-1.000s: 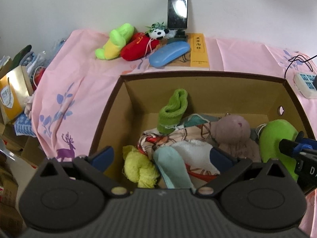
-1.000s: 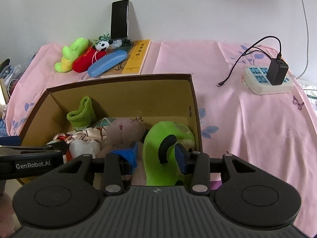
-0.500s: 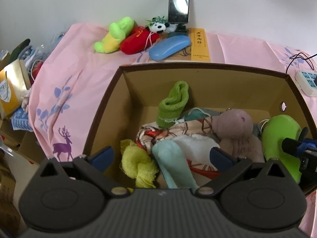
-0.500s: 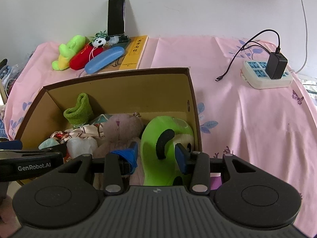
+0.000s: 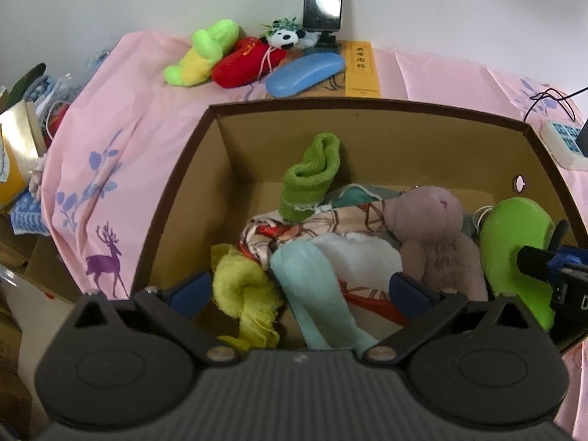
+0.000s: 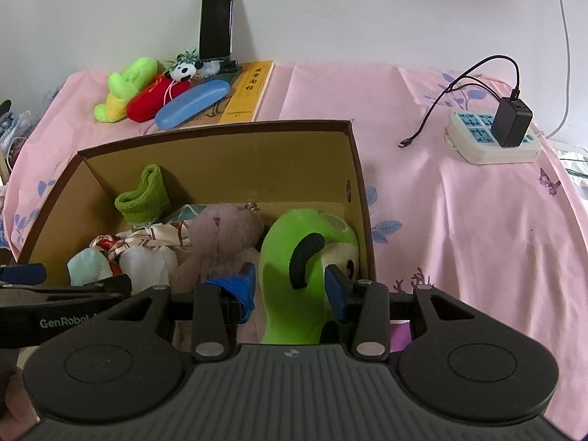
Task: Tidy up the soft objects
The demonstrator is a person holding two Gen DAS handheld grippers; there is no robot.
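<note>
The right gripper [image 6: 290,286] was clamped on the green plush [image 6: 305,253], upright at the box's [image 6: 220,128] right end; the left gripper [image 5: 297,290] hung wide open, empty, over the socks.

- The left gripper [image 5: 299,288] hangs over the near-left part of the cardboard box [image 5: 176,198], jaws spread wide with nothing between them.
- The right gripper [image 6: 290,281] sits at the box's near-right corner, jaws partly parted on either side of the green plush [image 6: 305,257]; whether the pads press it cannot be told.
- Seen from the right wrist, the left gripper lies at the box's near-left edge.
</note>
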